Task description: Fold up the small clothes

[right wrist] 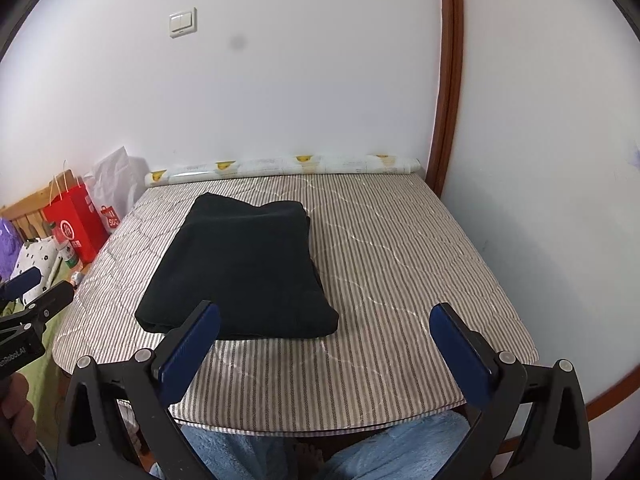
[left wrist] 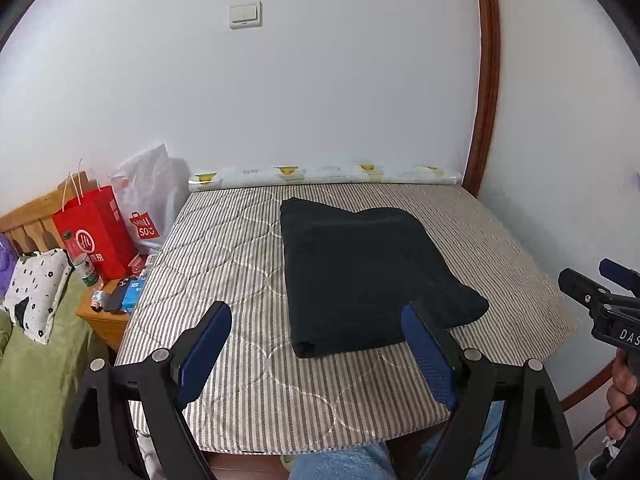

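Note:
A dark, folded garment (left wrist: 360,272) lies flat on the striped pad (left wrist: 224,248), a thick rectangle with its near edge toward me. My left gripper (left wrist: 316,316) hovers above the pad's near side, open, with nothing between its blue pads (left wrist: 208,344). In the right wrist view the same garment (right wrist: 240,268) lies left of centre on the pad (right wrist: 400,260). My right gripper (right wrist: 324,316) stands wide open over the near edge, empty. Each gripper shows at the side of the other's view: the right one (left wrist: 600,292) and the left one (right wrist: 32,300).
A rolled patterned sheet (left wrist: 320,174) lies along the wall at the pad's far edge. Left of the pad stand a red paper bag (left wrist: 96,232), a white bag (left wrist: 148,200), a bottle (left wrist: 82,260) and a small wooden stand (left wrist: 104,316). Legs in light blue trousers (right wrist: 400,452) sit below.

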Available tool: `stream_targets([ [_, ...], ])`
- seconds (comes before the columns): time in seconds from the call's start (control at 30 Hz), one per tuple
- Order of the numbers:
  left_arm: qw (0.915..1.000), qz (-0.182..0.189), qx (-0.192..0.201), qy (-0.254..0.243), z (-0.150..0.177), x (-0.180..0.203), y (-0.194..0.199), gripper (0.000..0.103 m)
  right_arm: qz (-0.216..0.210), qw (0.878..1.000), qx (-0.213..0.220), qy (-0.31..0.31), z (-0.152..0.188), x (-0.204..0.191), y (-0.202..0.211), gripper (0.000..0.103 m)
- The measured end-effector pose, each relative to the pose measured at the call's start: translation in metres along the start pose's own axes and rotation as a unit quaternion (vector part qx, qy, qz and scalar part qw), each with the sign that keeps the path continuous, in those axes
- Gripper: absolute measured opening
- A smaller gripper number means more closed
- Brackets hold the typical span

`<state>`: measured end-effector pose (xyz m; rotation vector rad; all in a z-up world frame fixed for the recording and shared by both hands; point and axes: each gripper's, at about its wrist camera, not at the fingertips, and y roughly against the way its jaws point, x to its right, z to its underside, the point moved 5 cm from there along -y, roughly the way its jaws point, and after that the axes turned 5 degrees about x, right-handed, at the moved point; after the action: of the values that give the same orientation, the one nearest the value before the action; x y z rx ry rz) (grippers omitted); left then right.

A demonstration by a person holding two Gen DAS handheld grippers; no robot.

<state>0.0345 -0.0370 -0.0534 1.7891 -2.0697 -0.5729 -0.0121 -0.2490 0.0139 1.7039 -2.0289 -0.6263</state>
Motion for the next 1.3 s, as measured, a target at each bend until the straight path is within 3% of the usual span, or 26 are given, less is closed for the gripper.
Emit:
stream_targets([
  [1.3,1.0000,-0.002,-0.003,-0.003,0.0011,0.0029,0.0004,0.086,0.004,1.000,0.004,0.009,0.0027,0.0017,0.0045,0.103],
])
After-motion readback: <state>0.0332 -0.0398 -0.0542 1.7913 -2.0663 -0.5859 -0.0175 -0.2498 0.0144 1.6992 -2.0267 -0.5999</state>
